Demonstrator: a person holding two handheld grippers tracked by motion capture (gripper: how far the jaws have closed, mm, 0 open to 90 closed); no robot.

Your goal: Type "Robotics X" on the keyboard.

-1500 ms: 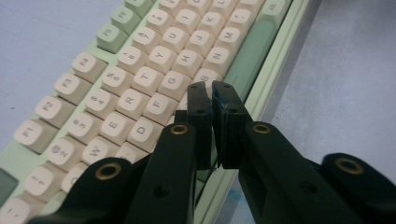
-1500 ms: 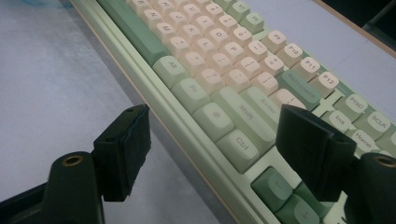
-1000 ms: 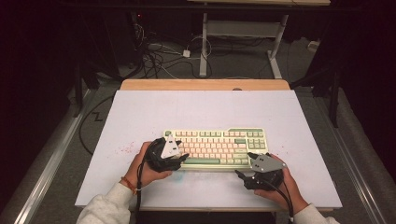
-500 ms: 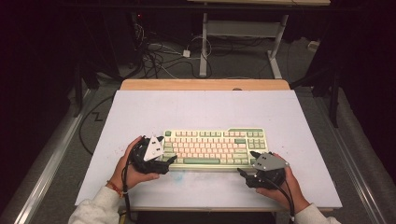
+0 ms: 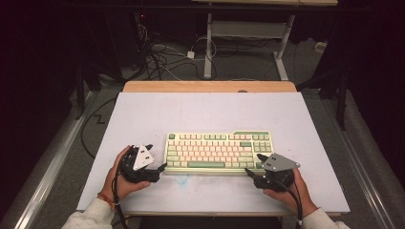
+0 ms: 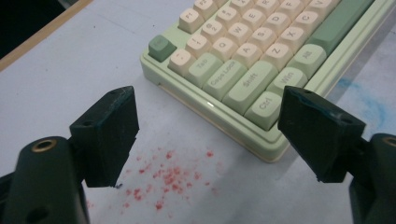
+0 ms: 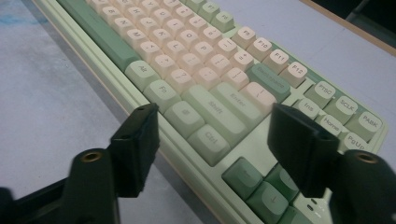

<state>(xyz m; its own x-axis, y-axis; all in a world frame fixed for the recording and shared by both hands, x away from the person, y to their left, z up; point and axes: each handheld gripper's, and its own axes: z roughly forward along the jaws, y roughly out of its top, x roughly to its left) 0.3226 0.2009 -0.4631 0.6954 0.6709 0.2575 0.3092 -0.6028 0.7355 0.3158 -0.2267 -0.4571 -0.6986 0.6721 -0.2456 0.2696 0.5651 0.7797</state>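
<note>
The keyboard lay flat on the desk, just ahead of both tools and between them. The left hand-held gripper stood wide and empty at the keyboard's near left corner, the right hand-held gripper likewise wide and empty at the near right corner.

The step in hand appeared to be taking the keyboard by its two ends. To do it well, each tool would probably need to close on the case rim rather than on the keycaps — a bite on the caps could press or pop them — and both ends should rise together, so the board does not twist.

The left gripper view showed what the high view could not: one jaw stood over bare desk beside a scatter of red specks, the other just past the Ctrl key at the corner. The right gripper view showed its jaws straddling the front edge near the arrow keys. The high view alone gave both tools flanking the board.
</note>
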